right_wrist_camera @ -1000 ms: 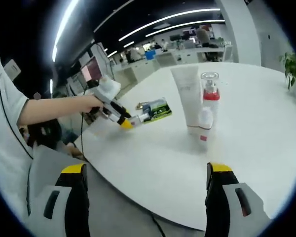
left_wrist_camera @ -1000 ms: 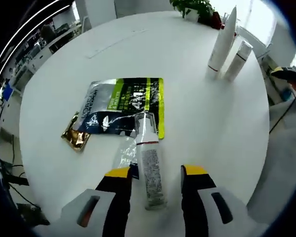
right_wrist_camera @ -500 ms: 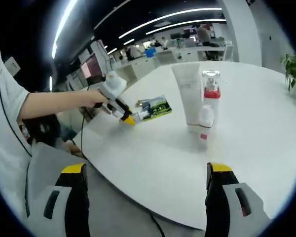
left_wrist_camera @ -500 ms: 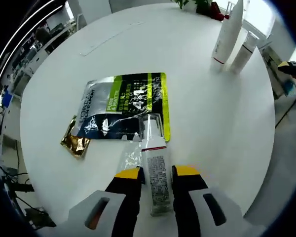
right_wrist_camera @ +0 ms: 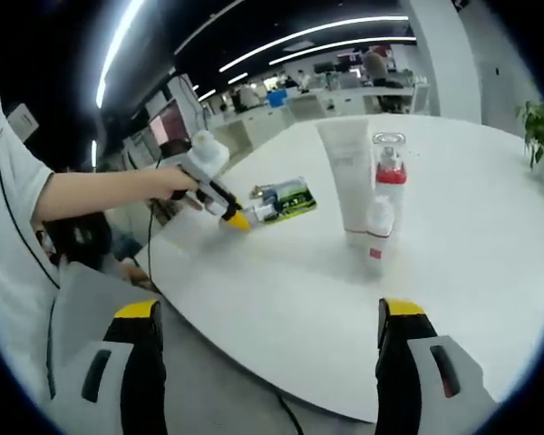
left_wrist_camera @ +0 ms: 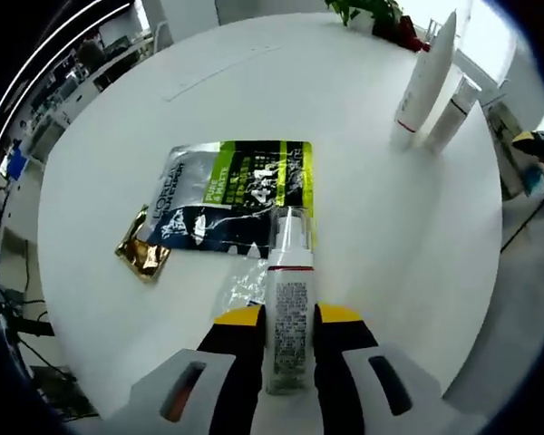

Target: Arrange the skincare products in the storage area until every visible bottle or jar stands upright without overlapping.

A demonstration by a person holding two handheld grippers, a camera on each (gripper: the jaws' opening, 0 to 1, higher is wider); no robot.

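**Q:** So where was everything on your feed?

**A:** Left to right in my left gripper view: a crumpled gold wrapper [left_wrist_camera: 143, 256], then a dark-and-lime sachet [left_wrist_camera: 228, 194] flat on the white bench [left_wrist_camera: 390, 227]. My left claw [left_wrist_camera: 288, 316] was pinched on a clear bottle [left_wrist_camera: 288, 299] lying on its side, cap on the sachet.

**Q:** And the upright ones?

**A:** Far right, a white tube [left_wrist_camera: 427, 76] and a small white bottle [left_wrist_camera: 451, 112] stood just beside each other. My right claw [right_wrist_camera: 265, 313] hung spread wide off the bench edge.
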